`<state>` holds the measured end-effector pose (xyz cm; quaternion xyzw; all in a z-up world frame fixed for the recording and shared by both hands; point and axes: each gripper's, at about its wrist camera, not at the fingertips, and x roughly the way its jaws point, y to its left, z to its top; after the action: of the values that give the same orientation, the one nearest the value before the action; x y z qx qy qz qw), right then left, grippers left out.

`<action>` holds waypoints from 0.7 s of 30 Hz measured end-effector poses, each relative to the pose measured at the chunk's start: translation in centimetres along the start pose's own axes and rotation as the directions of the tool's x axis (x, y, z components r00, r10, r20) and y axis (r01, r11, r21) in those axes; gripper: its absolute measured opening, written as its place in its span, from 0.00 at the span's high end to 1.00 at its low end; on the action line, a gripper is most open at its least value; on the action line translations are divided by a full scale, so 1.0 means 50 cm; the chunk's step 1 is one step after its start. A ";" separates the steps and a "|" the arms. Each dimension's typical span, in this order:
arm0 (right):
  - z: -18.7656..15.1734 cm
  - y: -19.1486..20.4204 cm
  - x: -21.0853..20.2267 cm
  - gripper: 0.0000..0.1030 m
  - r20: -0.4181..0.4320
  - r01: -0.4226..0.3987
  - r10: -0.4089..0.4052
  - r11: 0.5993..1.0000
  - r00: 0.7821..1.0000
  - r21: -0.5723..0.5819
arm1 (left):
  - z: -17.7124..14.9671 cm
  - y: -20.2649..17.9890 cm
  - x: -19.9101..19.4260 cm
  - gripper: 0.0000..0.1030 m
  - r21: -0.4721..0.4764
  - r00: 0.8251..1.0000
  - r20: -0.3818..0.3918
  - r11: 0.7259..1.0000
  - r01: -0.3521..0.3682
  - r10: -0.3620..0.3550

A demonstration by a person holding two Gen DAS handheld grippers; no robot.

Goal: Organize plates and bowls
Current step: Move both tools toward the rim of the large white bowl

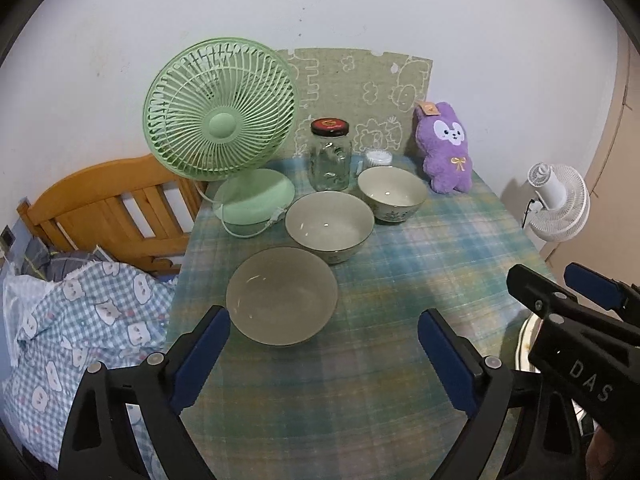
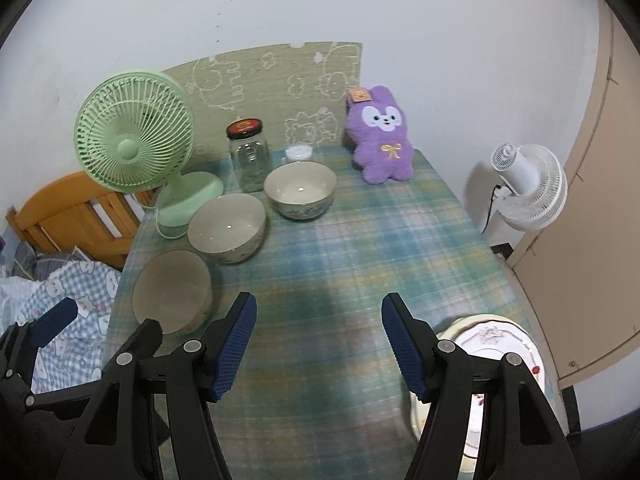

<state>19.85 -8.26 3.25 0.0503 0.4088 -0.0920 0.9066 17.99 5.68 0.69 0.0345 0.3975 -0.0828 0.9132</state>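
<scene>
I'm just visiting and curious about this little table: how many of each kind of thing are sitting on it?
Bowls: 3, near, middle, far
Plates: 1, a floral plate
Fans on the table: 1, green fan
Glass jars: 1, red-lidded jar
Small white tubs: 1
Plush toys: 1, purple bunny
Total: 8

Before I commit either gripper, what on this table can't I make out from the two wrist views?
- Plates: right wrist view, mostly behind the right gripper's arm; count unclear.
- Same plates: left wrist view, a sliver behind that gripper.
- Small white container: both views, contents too small, partly behind the far bowl.
</scene>
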 end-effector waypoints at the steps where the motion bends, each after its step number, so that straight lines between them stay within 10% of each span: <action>1: 0.002 0.010 0.006 0.34 -0.005 -0.001 0.001 1.000 1.000 -0.004 | 0.001 0.007 0.006 0.07 -0.004 1.000 -0.008 1.000 0.001 -0.001; 21: 0.018 0.135 0.120 0.24 -0.004 -0.047 0.047 0.997 0.999 -0.068 | 0.007 0.123 0.126 0.07 -0.046 0.998 -0.065 0.999 -0.013 0.010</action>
<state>25.78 -2.54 -0.54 0.0290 0.4115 -0.0566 0.9092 23.56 10.88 -3.69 0.0184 0.4283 -0.0672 0.9009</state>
